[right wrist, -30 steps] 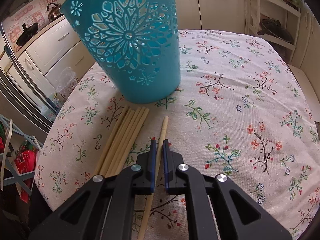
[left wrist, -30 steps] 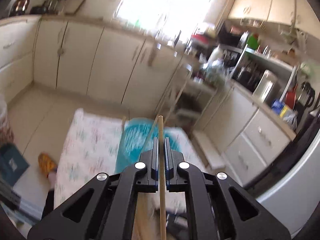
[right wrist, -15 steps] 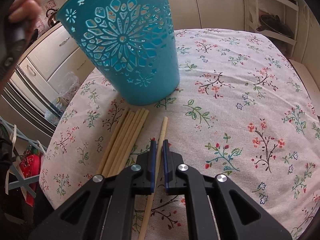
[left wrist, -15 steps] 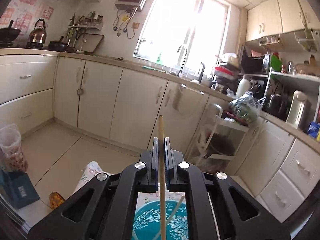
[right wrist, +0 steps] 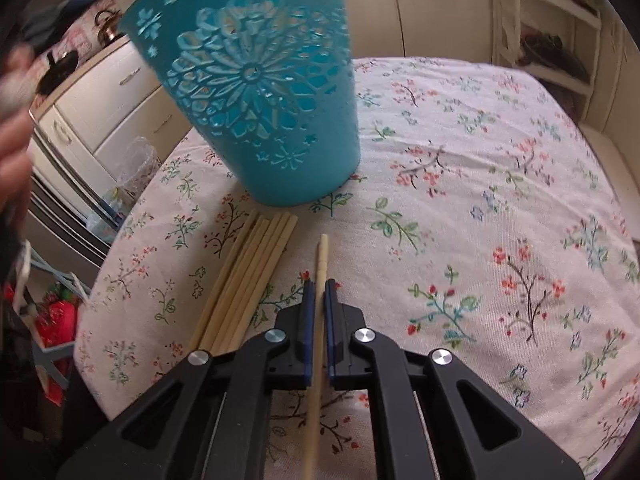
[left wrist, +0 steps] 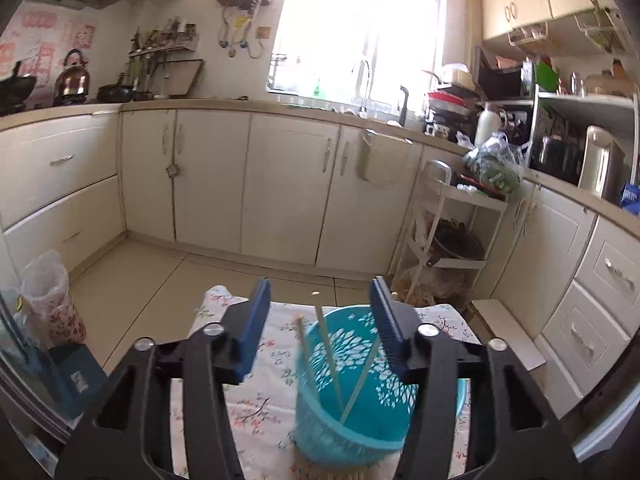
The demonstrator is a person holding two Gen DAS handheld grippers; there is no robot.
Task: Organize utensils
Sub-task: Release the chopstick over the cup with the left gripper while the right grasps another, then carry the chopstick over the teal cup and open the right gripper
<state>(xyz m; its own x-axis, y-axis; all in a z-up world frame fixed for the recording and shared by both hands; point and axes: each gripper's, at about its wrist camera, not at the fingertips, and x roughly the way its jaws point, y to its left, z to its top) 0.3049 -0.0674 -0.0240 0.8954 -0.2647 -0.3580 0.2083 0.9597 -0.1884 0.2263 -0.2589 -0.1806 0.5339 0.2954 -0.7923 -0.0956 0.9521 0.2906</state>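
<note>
— Fingers on our left gripper (left wrist: 320,328)?
— Spread wide above the teal holder (left wrist: 360,408), three chopsticks (left wrist: 329,354) inside.
— Our right gripper (right wrist: 319,320)?
— Low over the worktop (right wrist: 480,200), pinching one chopstick (right wrist: 321,264) beside the bundle (right wrist: 248,276).

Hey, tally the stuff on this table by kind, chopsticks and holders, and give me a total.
Teal holder: 1
Chopsticks in holder: 3
Held chopstick, in the right tongs: 1
Bundled chopsticks on the cloth: about 5, as they overlap
Total: about 10
</note>
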